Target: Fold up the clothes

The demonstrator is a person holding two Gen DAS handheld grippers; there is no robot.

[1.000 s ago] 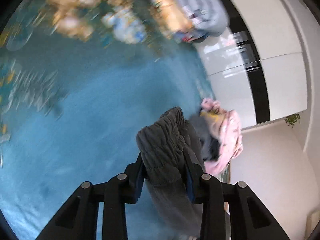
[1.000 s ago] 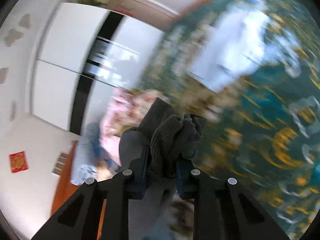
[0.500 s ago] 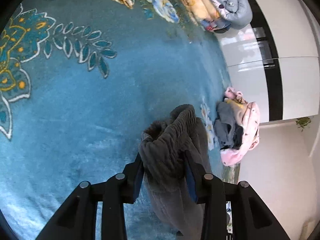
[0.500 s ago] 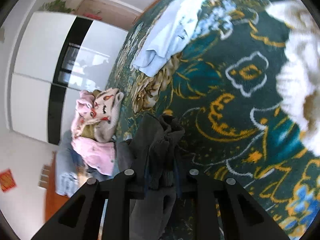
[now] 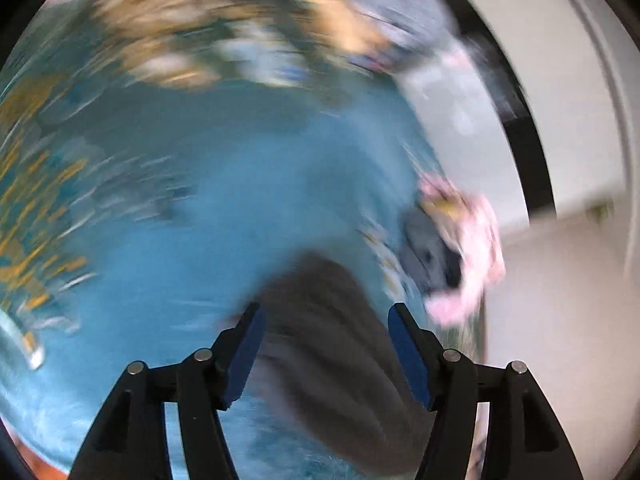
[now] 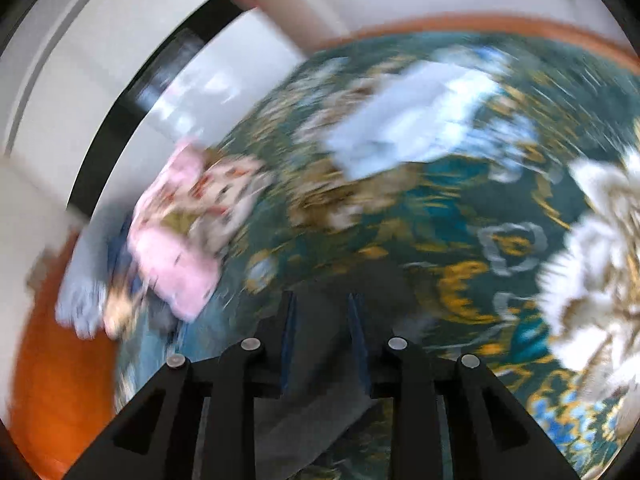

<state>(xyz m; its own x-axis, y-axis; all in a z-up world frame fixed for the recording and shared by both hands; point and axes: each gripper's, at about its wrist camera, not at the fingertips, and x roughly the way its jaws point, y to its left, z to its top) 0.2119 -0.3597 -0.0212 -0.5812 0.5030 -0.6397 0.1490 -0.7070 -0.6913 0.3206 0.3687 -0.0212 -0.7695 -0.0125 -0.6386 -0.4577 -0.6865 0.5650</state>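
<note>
Both views are blurred by motion. The dark grey garment (image 5: 328, 340) lies on the blue patterned carpet (image 5: 192, 208) below my left gripper (image 5: 323, 320), whose jaws stand wide apart with the cloth between and under them, not pinched. In the right wrist view the same grey garment (image 6: 320, 416) lies under my right gripper (image 6: 322, 312), whose jaws also stand apart with a clear gap, holding nothing.
A heap of pink and grey clothes (image 5: 460, 248) lies at the carpet's edge, also in the right view (image 6: 180, 240). A light blue garment (image 6: 404, 128) and a white fluffy one (image 6: 600, 260) lie on the carpet. White cabinets (image 5: 560, 100) stand beyond. Folded clothes (image 5: 372, 24) lie far off.
Both grippers have opened and let go of the grey garment, which now lies on the carpet. Both cameras are swinging fast, blurring the views.
</note>
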